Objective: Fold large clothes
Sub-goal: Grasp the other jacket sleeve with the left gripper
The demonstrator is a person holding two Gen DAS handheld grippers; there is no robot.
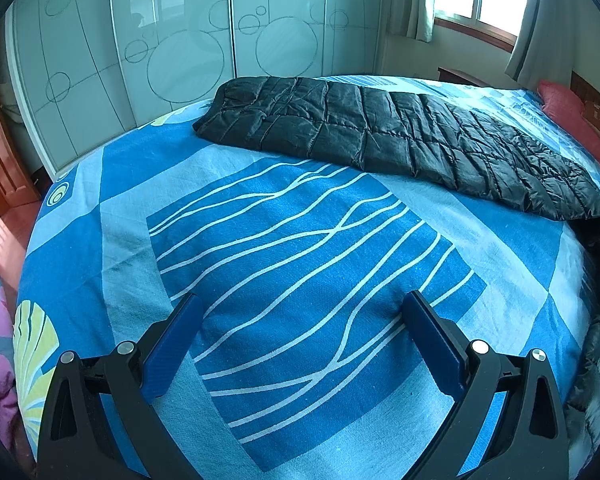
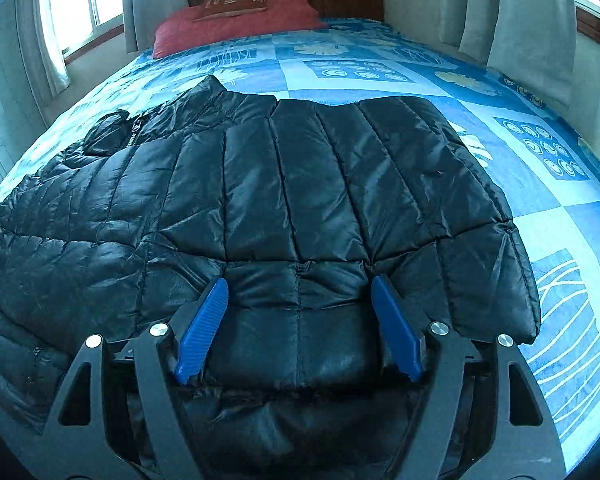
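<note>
Right gripper: fingers spread wide apart, straddling the black puffer jacket w/o pinching it; fabric fills the gap and runs under the frame at bottom centre. From there the jacket spreads up and to the left of frame, collar upper left, over the blue patterned bedsheet; red pillow at top.

Left gripper: also splayed apart, nothing between fingers, only sheet below. Jacket lies well apart, a long band from upper centre down to right edge. Right hand is clearly nearer; long axis runs across left cam's view, so left likely has to travel up-right to reach it.
</note>
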